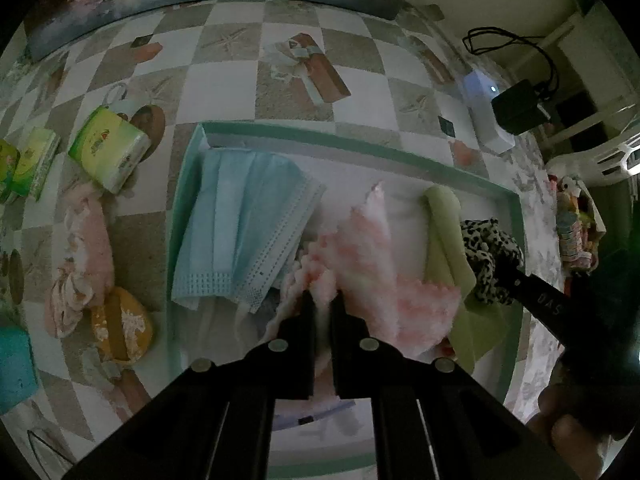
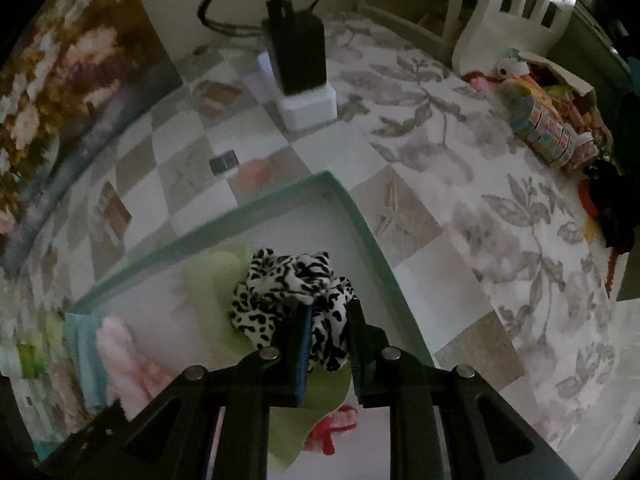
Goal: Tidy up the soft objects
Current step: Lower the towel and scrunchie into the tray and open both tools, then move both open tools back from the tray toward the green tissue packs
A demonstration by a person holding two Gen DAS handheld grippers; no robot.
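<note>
A shallow box with a teal rim (image 1: 188, 184) lies on the checked tablecloth. In it are folded blue face masks (image 1: 240, 224), a pale green cloth (image 1: 444, 232) and a fluffy pink cloth (image 1: 368, 256). My left gripper (image 1: 323, 304) points steeply down into the box and is shut on the near edge of the pink cloth. My right gripper (image 2: 329, 332) is shut on a black-and-white leopard-print scrunchie (image 2: 288, 280), which rests on the green cloth (image 2: 212, 280) near the box's right corner. The left wrist view also shows the scrunchie (image 1: 488, 256).
Left of the box lie green tissue packs (image 1: 108, 152), a pink frilly piece (image 1: 84, 248), a yellow pouch (image 1: 120, 324) and a teal block (image 1: 12, 364). A white box with a black adapter (image 2: 298, 52) stands behind. Toys (image 2: 548, 128) and a white chair (image 2: 516, 4) are right.
</note>
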